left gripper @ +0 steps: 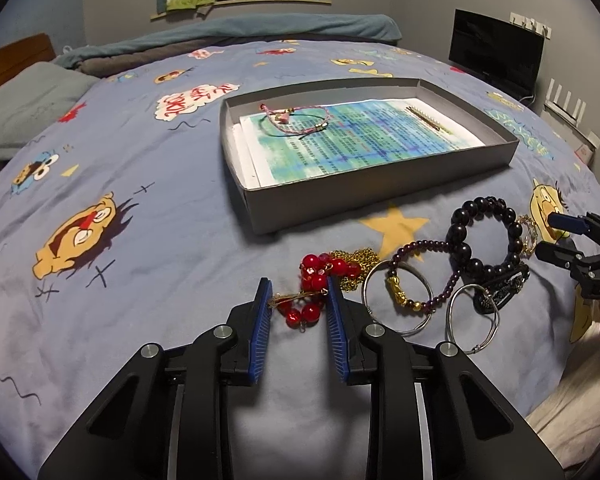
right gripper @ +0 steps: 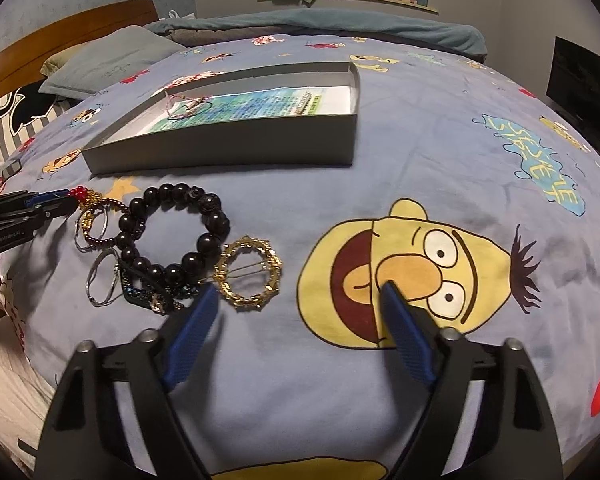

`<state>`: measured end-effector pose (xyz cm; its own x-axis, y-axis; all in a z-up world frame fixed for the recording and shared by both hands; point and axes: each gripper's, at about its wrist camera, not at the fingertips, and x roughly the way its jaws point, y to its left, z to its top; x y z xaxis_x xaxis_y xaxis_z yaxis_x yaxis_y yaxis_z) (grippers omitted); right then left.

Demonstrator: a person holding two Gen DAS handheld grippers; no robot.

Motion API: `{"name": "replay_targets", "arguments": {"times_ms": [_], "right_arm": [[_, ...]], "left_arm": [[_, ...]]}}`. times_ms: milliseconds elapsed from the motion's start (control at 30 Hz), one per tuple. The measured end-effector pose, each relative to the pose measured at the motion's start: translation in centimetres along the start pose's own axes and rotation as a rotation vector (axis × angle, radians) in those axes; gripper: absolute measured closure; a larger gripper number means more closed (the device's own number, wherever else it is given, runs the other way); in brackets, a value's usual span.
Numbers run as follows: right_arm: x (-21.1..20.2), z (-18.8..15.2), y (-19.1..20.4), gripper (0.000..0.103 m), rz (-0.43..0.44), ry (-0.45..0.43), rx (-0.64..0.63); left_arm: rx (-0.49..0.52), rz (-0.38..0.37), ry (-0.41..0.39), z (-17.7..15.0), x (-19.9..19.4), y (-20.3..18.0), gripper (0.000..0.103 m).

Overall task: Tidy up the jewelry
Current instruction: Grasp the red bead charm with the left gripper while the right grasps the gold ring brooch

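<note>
i hold the left claw point(left gripper: 298, 300) apart astride the red bead bracelet point(left gripper: 314, 292) to grip it, right claw point(right gripper: 296, 296) apart, idle.

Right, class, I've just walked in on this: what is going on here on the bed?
A person is sorting jewelry with two handheld grippers. The left gripper is open around the red bead piece, not yet closed on it. The right gripper is open and empty beside the gold ring-shaped clip. The grey box already holds a pink bracelet and a small bar-shaped piece. The black bead bracelet and silver bangles are on the bedspread.
</note>
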<state>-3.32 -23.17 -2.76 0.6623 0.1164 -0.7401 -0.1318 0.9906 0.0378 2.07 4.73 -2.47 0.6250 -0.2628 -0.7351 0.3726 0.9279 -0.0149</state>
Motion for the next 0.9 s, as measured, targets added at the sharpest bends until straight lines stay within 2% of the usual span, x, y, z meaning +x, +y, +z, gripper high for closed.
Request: {"name": "replay_targets", "arguments": {"times_ms": [100, 333, 533, 700, 767, 900], "right_arm": [[0.1, 0.1, 0.8, 0.032, 0.013, 0.0, -0.018], [0.8, 0.0, 2.2, 0.047, -0.025, 0.008, -0.089], [1.2, 0.0, 3.1, 0.048, -0.048, 0.008, -0.128], [1.6, 0.2, 4.1, 0.058, -0.06, 0.003, -0.183], [1.7, 0.2, 3.9, 0.068, -0.051, 0.004, -0.18], [1.3, 0.5, 3.1, 0.072, -0.014, -0.011, -0.129]], "left_arm": [[0.001, 0.003, 0.001, 0.0, 0.1, 0.0, 0.074], [0.006, 0.001, 0.002, -0.1, 0.1, -0.2, 0.074], [0.005, -0.001, 0.006, 0.0, 0.1, -0.2, 0.074], [0.009, 0.002, 0.006, -0.1, 0.2, -0.3, 0.074], [0.01, 0.001, 0.007, -0.1, 0.2, -0.3, 0.074], [0.01, -0.004, -0.002, 0.0, 0.0, -0.2, 0.074]]}}
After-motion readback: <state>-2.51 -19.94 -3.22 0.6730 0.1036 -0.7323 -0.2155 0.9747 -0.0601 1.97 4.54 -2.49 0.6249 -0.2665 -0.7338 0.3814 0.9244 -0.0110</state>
